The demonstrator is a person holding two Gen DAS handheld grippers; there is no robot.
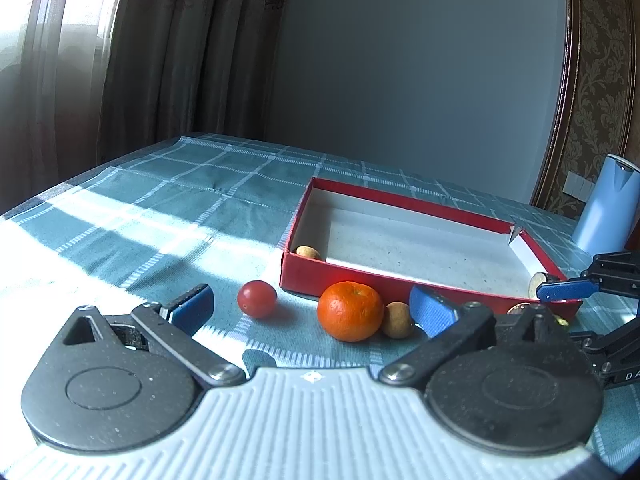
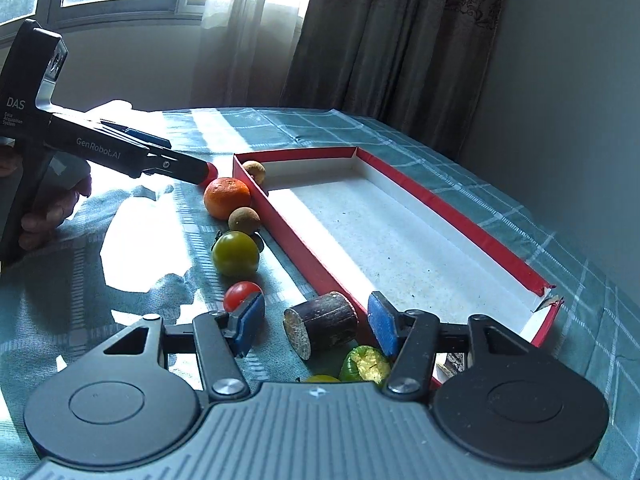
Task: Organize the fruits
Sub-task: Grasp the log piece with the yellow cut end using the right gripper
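A shallow red box (image 1: 320, 276) with a white inside lies on the checked cloth; it also shows in the right wrist view (image 2: 460, 216). One longan (image 1: 308, 252) sits in its corner (image 2: 255, 171). My left gripper (image 1: 316, 306) is open, with a red tomato (image 1: 257, 298), an orange (image 1: 350, 311) and a longan (image 1: 397, 319) between its fingers on the cloth. My right gripper (image 2: 316, 322) is open around a dark sugarcane piece (image 2: 322, 325), not touching it. In a row beside the box lie the orange (image 2: 226, 197), a longan (image 2: 244, 219), a green tomato (image 2: 235, 253) and a red tomato (image 2: 239, 295).
A bitten green fruit (image 2: 365, 363) and a yellow one (image 2: 322, 379) lie close under my right gripper. A light blue cylinder (image 1: 604, 210) stands at the table's right. The left gripper body (image 2: 100, 148) reaches in from the left. Curtains and a wall stand behind the table.
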